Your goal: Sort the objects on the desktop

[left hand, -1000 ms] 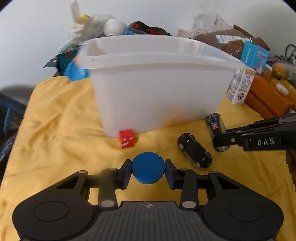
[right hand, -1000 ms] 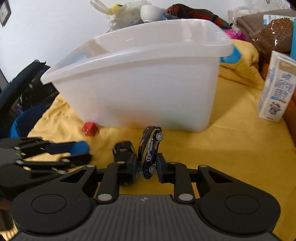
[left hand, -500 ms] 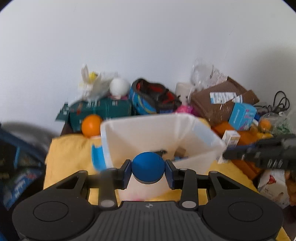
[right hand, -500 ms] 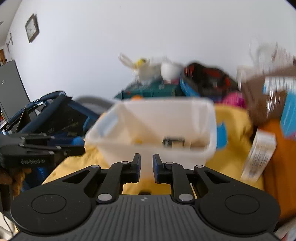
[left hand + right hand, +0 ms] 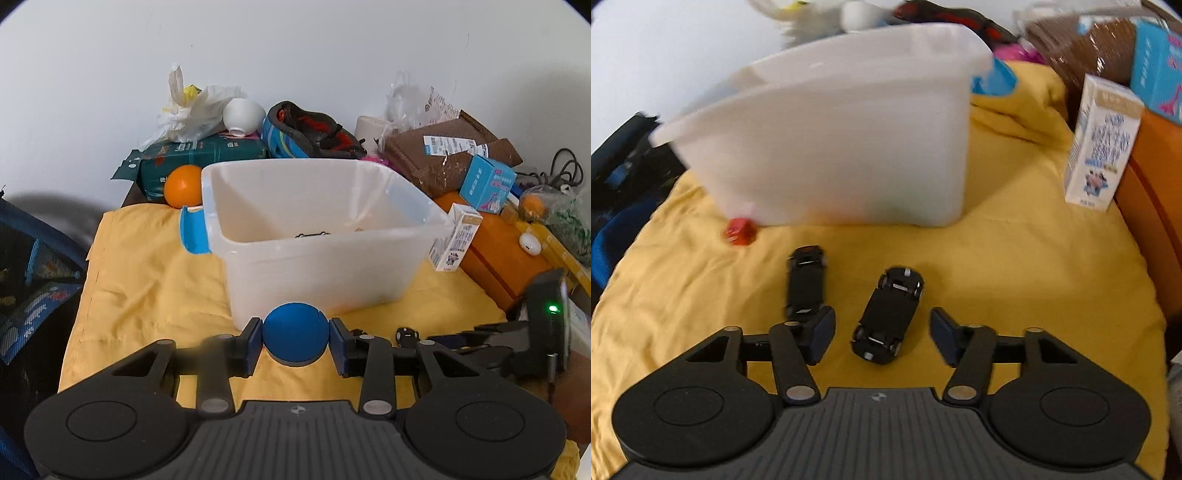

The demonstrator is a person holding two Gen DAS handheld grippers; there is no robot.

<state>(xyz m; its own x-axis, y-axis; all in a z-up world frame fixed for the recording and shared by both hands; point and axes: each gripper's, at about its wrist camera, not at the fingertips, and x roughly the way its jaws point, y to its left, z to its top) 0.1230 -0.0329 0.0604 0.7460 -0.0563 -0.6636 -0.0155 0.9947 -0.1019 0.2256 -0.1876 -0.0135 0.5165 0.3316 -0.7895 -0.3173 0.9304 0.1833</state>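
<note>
My left gripper [image 5: 295, 339] is shut on a blue round toy [image 5: 295, 334], held in the air just in front of the white plastic bin [image 5: 321, 258]. A dark toy car [image 5: 312, 234] lies on the bin's floor. In the right wrist view my right gripper [image 5: 882, 334] is low over the yellow cloth [image 5: 1015, 266] and its jaws are opening. An upside-down black toy car [image 5: 888, 314] lies between the fingers, and the pads do not touch it. A second black car [image 5: 807, 280] lies to its left, beside a small red cube [image 5: 740, 230].
A milk carton [image 5: 1100, 144] stands right of the bin, against orange boxes [image 5: 502, 258]. An orange ball [image 5: 183, 186], bags, a helmet and cartons crowd the back along the wall. A dark bag [image 5: 33, 266] sits off the cloth's left edge.
The left gripper rose with the blue toy from the cloth to bin height. The right gripper carried a car to the bin, left it there, came back down and spread around another car.
</note>
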